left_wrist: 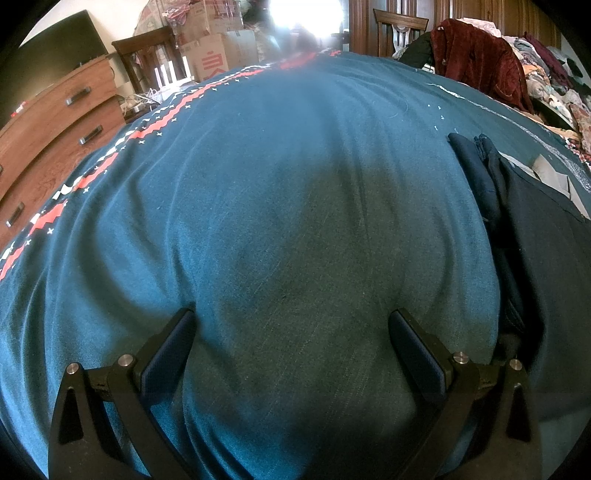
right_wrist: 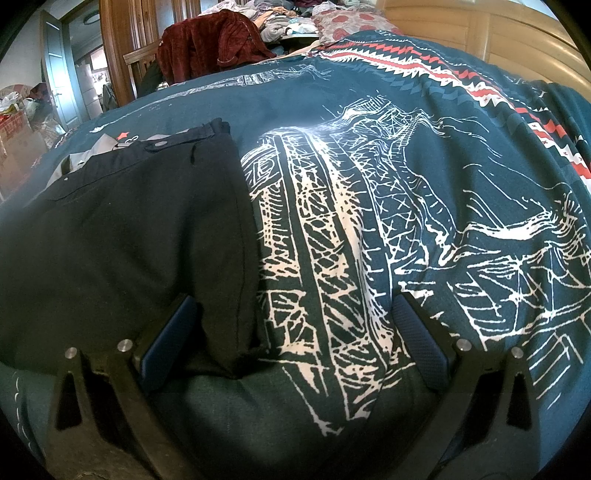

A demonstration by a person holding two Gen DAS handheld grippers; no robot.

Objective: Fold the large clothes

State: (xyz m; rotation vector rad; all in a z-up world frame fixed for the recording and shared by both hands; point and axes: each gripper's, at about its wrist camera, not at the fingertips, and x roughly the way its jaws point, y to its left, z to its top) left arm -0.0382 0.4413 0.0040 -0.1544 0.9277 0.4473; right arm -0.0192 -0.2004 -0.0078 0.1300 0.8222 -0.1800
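Observation:
Dark trousers [right_wrist: 129, 229] lie folded on a teal bedspread [right_wrist: 406, 122] printed with white line drawings; the waistband with its button points away from me. In the left wrist view the same trousers [left_wrist: 535, 240] lie at the right edge, on the plain teal part of the bedspread [left_wrist: 258, 206]. My right gripper [right_wrist: 291, 314] is open and low over the trousers' near right corner, its left finger above the dark cloth and its right finger above the print. My left gripper [left_wrist: 291, 321] is open over bare bedspread, left of the trousers, with nothing between its fingers.
A pile of mixed clothes with a dark red garment [left_wrist: 480, 62] sits at the bed's far side. A wooden dresser [left_wrist: 48, 140], chairs [left_wrist: 147, 59] and cardboard boxes [left_wrist: 214, 55] stand to the left. A wooden headboard [right_wrist: 498, 33] and a doorway [right_wrist: 62, 74] show in the right wrist view.

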